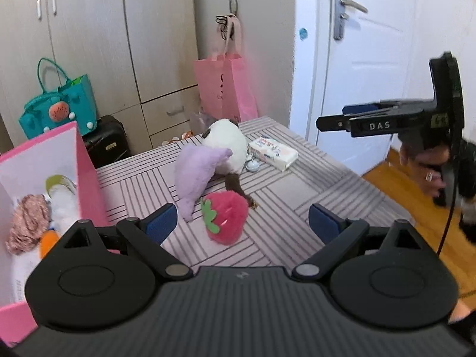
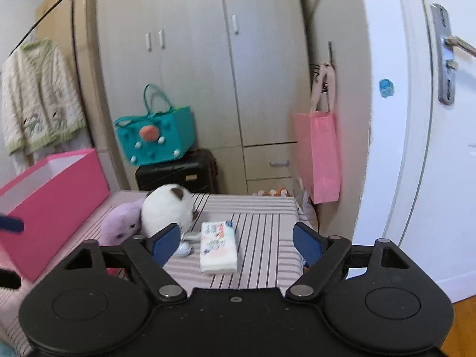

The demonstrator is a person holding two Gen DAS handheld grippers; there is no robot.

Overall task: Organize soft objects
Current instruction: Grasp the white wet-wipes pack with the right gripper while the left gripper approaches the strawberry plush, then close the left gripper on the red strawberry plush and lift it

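Note:
A red strawberry plush (image 1: 226,216) lies on the striped table (image 1: 297,184), in front of my open left gripper (image 1: 242,223) and between the lines of its fingers. Behind it lie a purple plush (image 1: 197,172) and a white plush with dark ears (image 1: 229,145). A white tissue pack (image 1: 273,152) rests to their right. My right gripper (image 2: 238,242) is open above the table, with the tissue pack (image 2: 218,247) just ahead of its fingers and the white plush (image 2: 166,208) by its left finger. The purple plush (image 2: 123,220) lies left of that.
A pink box (image 1: 44,178) at the table's left holds several soft toys. A teal bag (image 1: 59,110) sits on a black suitcase (image 1: 107,142) behind the table. A pink paper bag (image 1: 226,89) hangs by the wardrobe. A white door (image 1: 366,59) stands on the right.

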